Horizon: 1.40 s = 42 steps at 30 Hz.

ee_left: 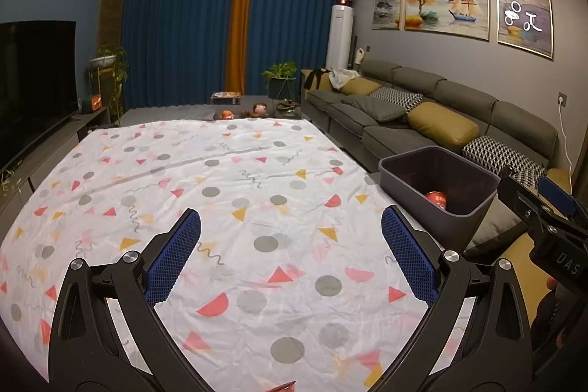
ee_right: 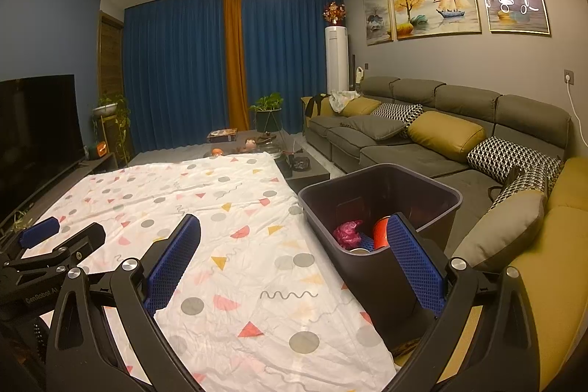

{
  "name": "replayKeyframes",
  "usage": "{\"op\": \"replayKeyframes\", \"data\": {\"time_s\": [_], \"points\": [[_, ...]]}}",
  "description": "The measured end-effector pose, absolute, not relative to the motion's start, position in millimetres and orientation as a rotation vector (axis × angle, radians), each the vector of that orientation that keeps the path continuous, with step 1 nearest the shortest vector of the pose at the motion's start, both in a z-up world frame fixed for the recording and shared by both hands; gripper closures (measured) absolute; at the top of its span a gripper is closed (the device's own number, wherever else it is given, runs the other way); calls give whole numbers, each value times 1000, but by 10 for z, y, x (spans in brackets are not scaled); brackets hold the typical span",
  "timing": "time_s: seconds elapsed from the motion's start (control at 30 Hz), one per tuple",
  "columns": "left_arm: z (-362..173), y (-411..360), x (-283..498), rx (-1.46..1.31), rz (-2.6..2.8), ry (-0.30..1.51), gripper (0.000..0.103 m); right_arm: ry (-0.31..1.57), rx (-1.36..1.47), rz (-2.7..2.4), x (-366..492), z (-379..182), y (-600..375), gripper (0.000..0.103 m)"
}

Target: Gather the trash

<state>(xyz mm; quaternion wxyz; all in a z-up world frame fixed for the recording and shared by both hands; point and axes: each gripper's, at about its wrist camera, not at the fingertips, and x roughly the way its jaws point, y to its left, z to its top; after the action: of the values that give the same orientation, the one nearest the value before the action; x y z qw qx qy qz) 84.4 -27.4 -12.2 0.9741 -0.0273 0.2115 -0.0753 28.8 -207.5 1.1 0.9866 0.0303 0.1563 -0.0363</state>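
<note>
While hanging over the spotty cloth (ee_left: 257, 149), wide open and holding nothing: left tongs (ee_left: 291, 212). Same for the right tongs (ee_right: 294, 219): spread wide, nothing between the blue pads, with the right-side finger in front of the dark bin (ee_right: 378, 167). Trash already down inside the bin, just ahead of the right tongs and off to the right of the left tongs: a red can (ee_right: 380, 232), a pink bag (ee_right: 347, 232), something blue under them. No trash seen on the cloth ahead of either tongs, only a tiny red bit right below the left tongs, too cut off to tell. Could go wrong from here: bumping the bin with the right tongs, tipping it over toward the sofa (ee_right: 404, 149) and spilling the trash out again. Could also catch the loose cloth with a finger and drag it along. Best to move slowly and lift high near the bin.
</note>
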Motion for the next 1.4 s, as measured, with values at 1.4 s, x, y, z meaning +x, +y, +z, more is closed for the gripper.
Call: {"op": "replayKeyframes", "data": {"time_s": [1.4], "points": [[-146, -286, 802, -53, -156, 431, 6, 320, 65, -71, 258, -26, -2053, 6]]}}
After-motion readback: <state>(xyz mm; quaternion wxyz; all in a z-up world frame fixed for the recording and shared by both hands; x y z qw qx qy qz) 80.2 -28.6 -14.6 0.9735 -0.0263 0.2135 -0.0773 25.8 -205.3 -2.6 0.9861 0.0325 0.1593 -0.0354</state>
